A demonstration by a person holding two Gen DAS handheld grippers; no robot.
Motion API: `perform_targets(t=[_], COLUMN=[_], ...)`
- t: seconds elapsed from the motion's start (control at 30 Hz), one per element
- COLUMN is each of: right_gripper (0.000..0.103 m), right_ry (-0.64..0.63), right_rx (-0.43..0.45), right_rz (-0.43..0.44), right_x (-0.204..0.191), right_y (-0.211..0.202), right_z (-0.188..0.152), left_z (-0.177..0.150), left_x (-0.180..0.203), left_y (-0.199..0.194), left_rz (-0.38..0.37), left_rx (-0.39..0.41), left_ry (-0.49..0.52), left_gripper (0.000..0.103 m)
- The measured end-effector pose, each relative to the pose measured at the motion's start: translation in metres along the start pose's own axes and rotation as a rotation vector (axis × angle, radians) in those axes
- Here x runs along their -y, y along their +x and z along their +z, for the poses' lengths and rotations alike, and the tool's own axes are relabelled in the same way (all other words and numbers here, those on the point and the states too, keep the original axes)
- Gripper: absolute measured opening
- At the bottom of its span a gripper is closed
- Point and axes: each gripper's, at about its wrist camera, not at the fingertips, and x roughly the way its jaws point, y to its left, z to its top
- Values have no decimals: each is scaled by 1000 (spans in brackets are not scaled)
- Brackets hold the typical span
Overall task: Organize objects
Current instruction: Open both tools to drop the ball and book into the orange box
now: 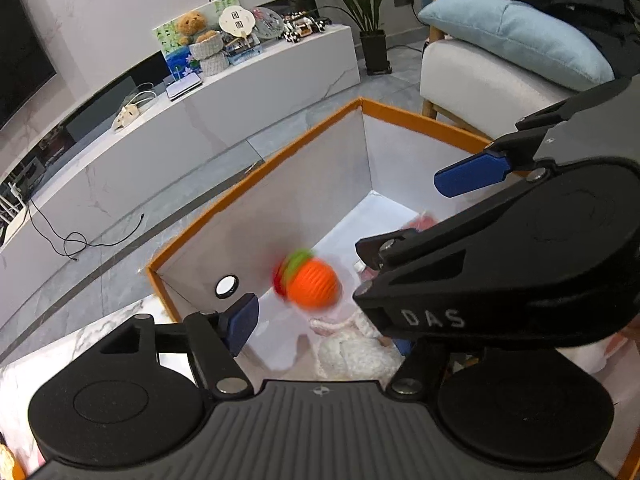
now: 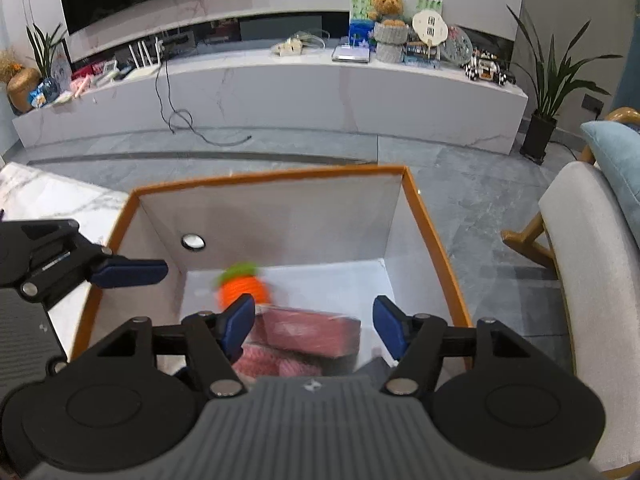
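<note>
A box (image 2: 436, 240) stands on the floor, open at the top, with a low tabletop (image 2: 48, 200) just beside its left wall. Inside it, a ball-shaped toy (image 2: 240, 286) is near the left wall, blurred, so whether it touches the bottom cannot be told. A packet (image 2: 308, 330) lies nearer the front, and a fluffy item (image 1: 348, 344) lies beside it. Behind the box runs a long cabinet (image 2: 280, 92), a teddy bear (image 2: 387, 5) on its top. An armchair (image 2: 576, 264) stands right of the box, a cushion (image 1: 516, 36) on it.

An orange toy (image 1: 314, 284) with a green top was blurred inside the white, orange-rimmed box (image 1: 280, 200), near its left wall; pink packs (image 2: 308, 334) lay beside it.
</note>
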Motion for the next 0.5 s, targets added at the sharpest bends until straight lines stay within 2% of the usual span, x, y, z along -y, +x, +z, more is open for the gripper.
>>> perform_targets(t=[0.17,0.5], right_gripper=[67,68], right_ry=[20,14], right_rx=[41,72], right_rz=[4,-3], right_x=[5,4], right_y=[-14,-35], right_z=[3,-2], left_z=[1,-6], left_x=[-11,-33], left_y=[-15,-46], left_rz=[-3,-11], left_rx=[32,92], left_ry=[-37,-99], left_gripper=[84,85])
